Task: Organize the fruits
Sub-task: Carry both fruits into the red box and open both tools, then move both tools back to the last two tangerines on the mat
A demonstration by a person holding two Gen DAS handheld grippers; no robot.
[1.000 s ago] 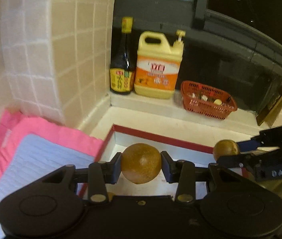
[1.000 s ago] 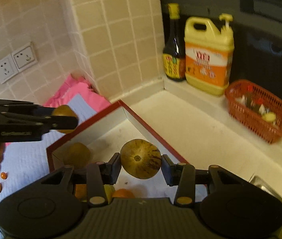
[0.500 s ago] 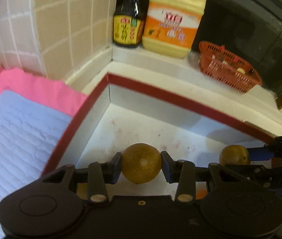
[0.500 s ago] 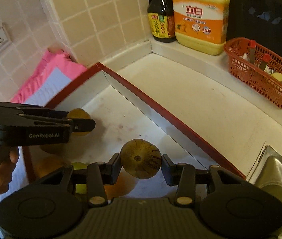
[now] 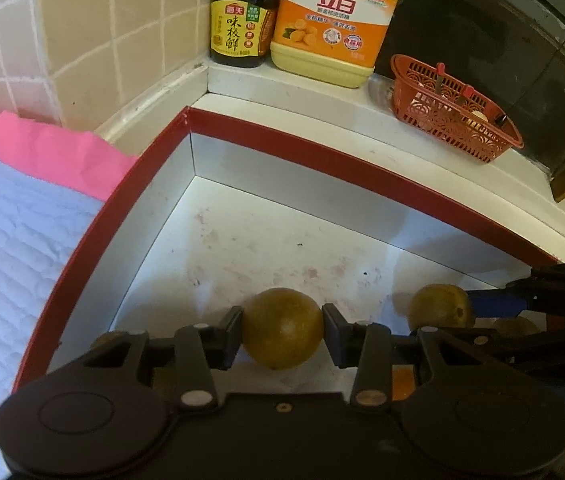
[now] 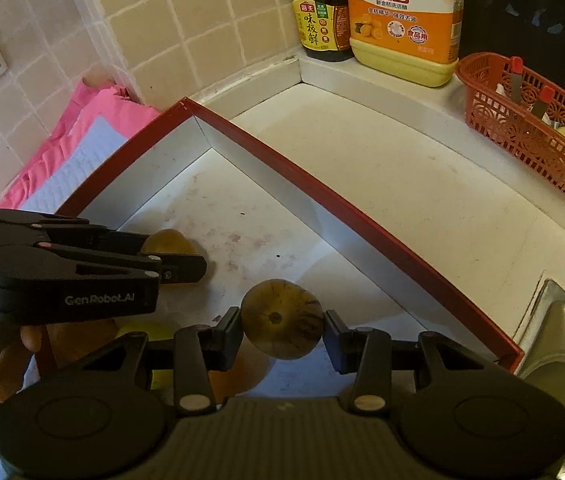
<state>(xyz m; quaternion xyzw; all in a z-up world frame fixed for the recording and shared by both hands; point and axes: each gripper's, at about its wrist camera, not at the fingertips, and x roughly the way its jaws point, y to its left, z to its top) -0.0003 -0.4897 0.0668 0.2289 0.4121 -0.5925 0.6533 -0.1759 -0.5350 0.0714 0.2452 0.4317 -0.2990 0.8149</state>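
The tray (image 5: 324, 162) has a dark red rim, pale grey-white inner walls and a white floor blotched with faint pinkish stains. The fruit (image 5: 281, 328) in the left wrist view is plain olive-brown; the fruit (image 6: 281, 325) in the right wrist view is yellow-green, speckled with dark flecks around a brown stem mark. The cloth (image 5: 22, 216) is bright pink at the border with a quilted pale blue centre. The wall tiles (image 6: 186, 28) are beige with white grout. The sauce bottle (image 5: 242, 24) is near black with a yellow label; the detergent jug (image 5: 332, 32) is yellow with an orange-and-white label. The basket (image 5: 454, 120) is red latticework.
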